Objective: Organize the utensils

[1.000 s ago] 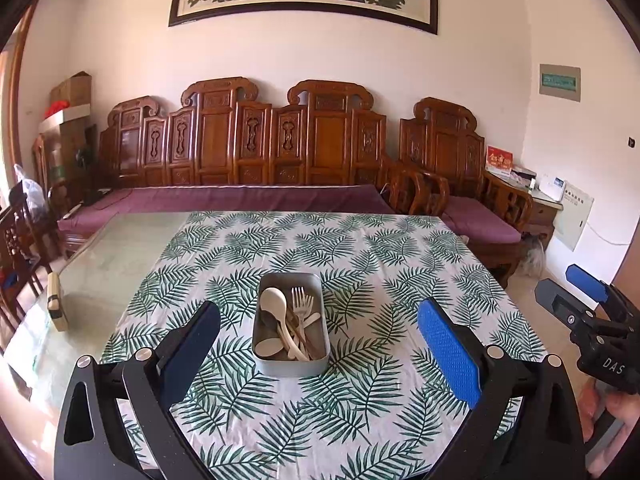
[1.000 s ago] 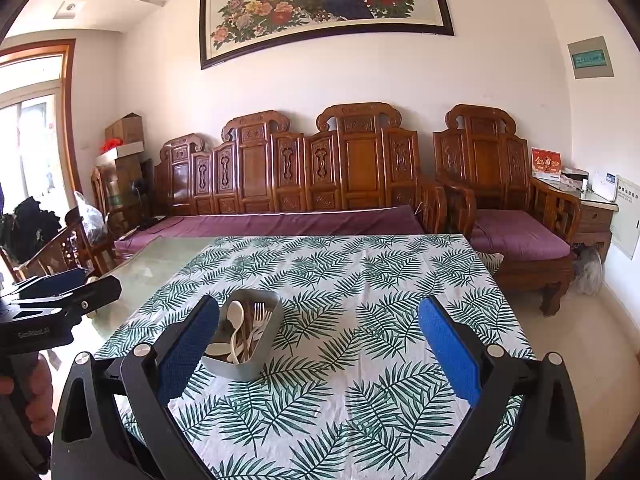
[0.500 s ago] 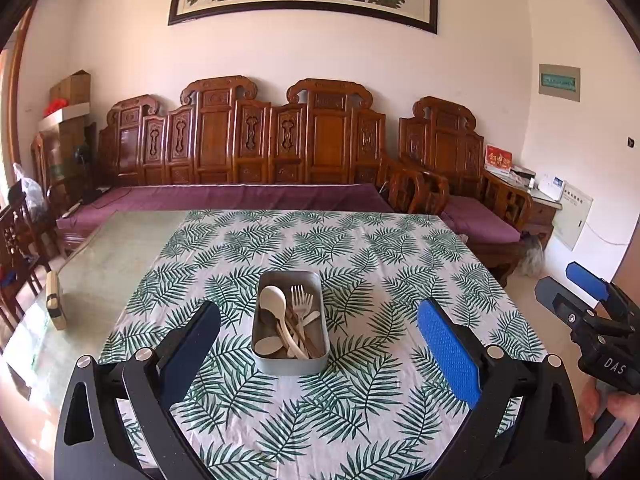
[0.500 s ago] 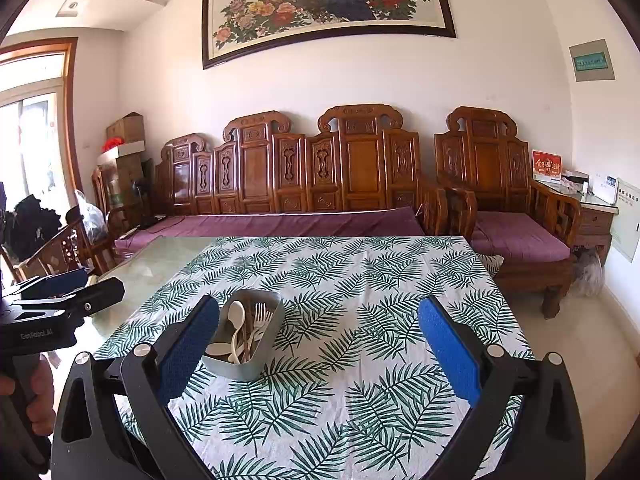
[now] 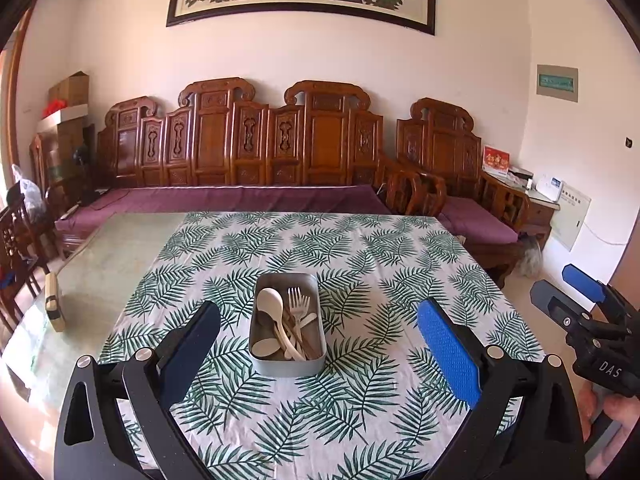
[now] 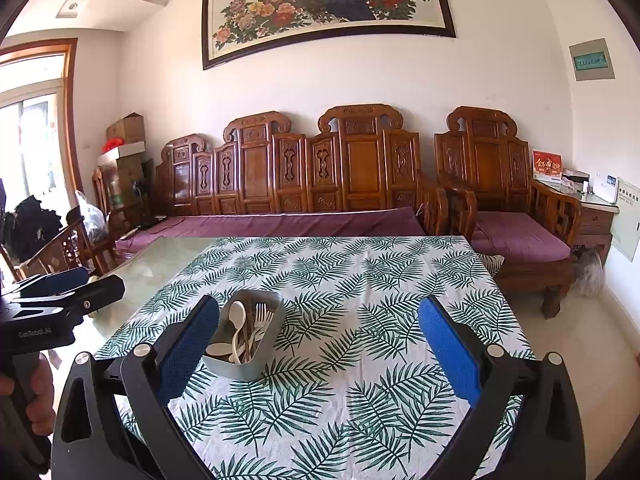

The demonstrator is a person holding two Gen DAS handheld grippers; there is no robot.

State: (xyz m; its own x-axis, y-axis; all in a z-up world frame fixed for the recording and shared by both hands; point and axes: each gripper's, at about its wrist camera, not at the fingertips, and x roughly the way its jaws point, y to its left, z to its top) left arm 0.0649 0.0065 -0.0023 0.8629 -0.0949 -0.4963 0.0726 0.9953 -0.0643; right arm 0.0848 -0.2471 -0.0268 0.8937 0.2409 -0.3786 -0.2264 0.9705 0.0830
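Observation:
A grey metal tin (image 5: 286, 363) stands on the leaf-print tablecloth (image 5: 360, 264). It holds cream spoons (image 5: 270, 304), a fork (image 5: 297, 304) and other cream utensils. My left gripper (image 5: 318, 330) is open and empty, held just short of the tin. The tin also shows in the right wrist view (image 6: 248, 368), at the left, with a spoon (image 6: 237, 316) and fork (image 6: 261, 316) inside. My right gripper (image 6: 318, 330) is open and empty, to the right of the tin. Each gripper shows at the edge of the other's view: the right (image 5: 576, 300), the left (image 6: 68, 288).
The cloth covers the right part of a glass-topped table (image 5: 100, 264). A small wooden-handled object (image 5: 54, 304) lies on the bare glass at the left. A carved wooden sofa (image 5: 248, 152) with purple cushions stands behind the table. Wooden chairs (image 6: 60, 252) stand at the left.
The left wrist view has drifted slightly, with the tin sitting a little lower and nearer. The grippers stay open and the utensils have not moved.

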